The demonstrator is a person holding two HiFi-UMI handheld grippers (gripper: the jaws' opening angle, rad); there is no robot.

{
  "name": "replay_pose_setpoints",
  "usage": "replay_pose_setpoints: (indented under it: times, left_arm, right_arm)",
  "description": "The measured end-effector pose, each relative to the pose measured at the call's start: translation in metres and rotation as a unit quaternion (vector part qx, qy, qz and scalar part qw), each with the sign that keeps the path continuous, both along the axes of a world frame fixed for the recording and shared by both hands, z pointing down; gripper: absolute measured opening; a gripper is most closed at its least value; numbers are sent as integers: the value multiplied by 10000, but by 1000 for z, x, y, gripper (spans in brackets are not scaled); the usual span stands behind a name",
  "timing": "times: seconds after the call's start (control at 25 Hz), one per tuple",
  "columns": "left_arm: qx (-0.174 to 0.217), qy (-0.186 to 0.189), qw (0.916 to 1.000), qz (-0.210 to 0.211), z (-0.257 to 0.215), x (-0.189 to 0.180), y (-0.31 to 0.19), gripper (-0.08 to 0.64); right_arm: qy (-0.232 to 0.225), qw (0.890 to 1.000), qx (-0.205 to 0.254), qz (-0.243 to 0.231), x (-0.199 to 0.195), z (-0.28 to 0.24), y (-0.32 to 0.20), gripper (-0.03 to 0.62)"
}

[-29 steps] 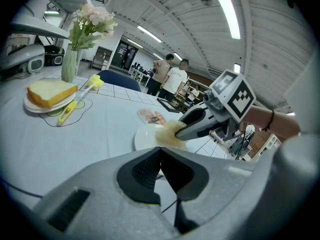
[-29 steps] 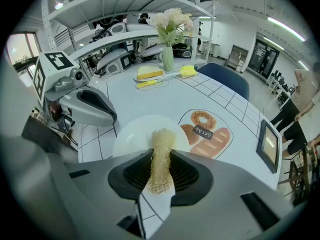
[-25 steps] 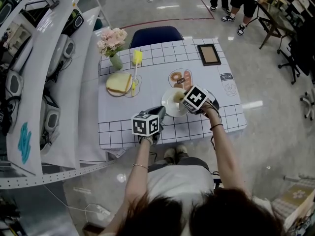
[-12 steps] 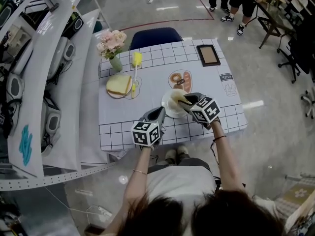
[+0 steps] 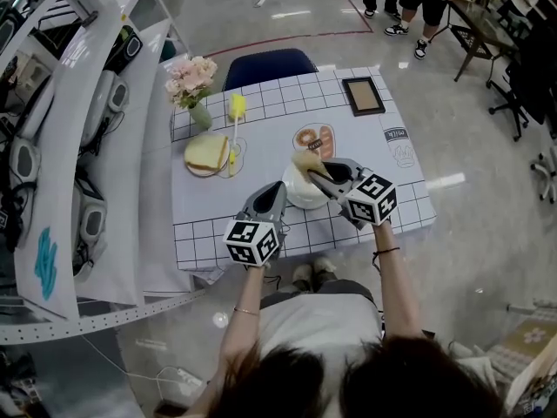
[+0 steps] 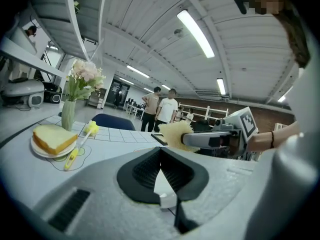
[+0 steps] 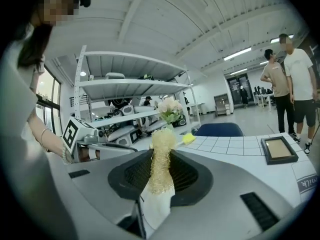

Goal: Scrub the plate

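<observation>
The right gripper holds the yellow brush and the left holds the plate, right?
Not the brush. The right gripper holds a beige scrub pad, seen in the right gripper view; the yellow brush lies on the table. The left gripper does hold the plate.

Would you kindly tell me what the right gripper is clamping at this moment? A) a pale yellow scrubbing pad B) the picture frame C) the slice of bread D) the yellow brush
A: in the right gripper view the right gripper has its jaws shut on the scrubbing pad, while the yellow brush, the bread and the picture frame lie apart from it.
</observation>
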State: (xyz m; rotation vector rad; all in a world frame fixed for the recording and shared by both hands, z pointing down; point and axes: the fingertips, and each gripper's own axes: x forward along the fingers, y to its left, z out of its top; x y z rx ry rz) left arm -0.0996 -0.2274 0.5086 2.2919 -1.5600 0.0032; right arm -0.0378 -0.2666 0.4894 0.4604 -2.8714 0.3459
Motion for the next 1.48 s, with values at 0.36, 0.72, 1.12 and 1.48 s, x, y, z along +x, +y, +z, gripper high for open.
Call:
replay_pose_setpoints:
  times: [0.36, 0.72, 1.12, 1.48]
  left_arm:
    - [412, -135, 9991, 11, -30, -1, -1, 11]
    - [519, -200, 9984, 39, -38, 1, -1, 11]
    - [524, -212, 9984, 10, -39, 1, -1, 11]
    - [506, -209, 9985, 25, -39, 1, 0, 11]
  right_arm:
    - [-593, 9982, 17, -55, 3, -30, 4, 89]
    - [-684, 9973, 69, -244, 2, -38, 9, 84]
    - [-691, 9969, 48, -362, 2, -38, 12, 84]
    - [-686, 9968, 36, -414, 0, -38, 13, 84]
